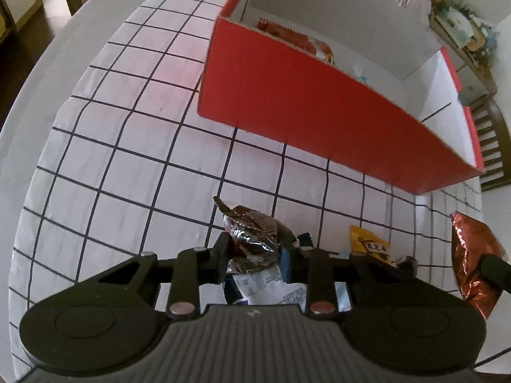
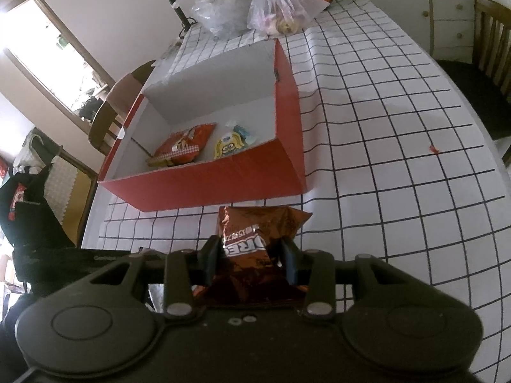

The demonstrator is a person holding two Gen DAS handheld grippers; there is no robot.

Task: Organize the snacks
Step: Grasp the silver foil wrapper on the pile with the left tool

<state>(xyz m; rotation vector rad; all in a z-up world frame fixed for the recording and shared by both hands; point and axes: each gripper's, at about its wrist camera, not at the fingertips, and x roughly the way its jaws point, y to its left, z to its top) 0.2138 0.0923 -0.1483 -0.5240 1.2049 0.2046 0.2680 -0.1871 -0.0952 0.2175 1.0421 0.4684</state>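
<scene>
A red cardboard box (image 1: 303, 108) with white inside stands open on the checked tablecloth; it also shows in the right wrist view (image 2: 207, 188). Inside lie an orange snack bag (image 2: 182, 148) and a yellow minion packet (image 2: 228, 148). My left gripper (image 1: 258, 252) is shut on a crumpled silver-brown snack packet (image 1: 255, 236), held above the cloth in front of the box. My right gripper (image 2: 250, 255) is shut on a brown Oreo bag (image 2: 255, 239), just in front of the box; that bag also shows in the left wrist view (image 1: 472, 255).
A yellow snack packet (image 1: 369, 245) lies on the cloth beside my left gripper. Clear plastic bags (image 2: 255, 6) sit behind the box. A wooden chair (image 2: 485, 63) stands at the table's right. A small red scrap (image 2: 433, 148) lies on the cloth.
</scene>
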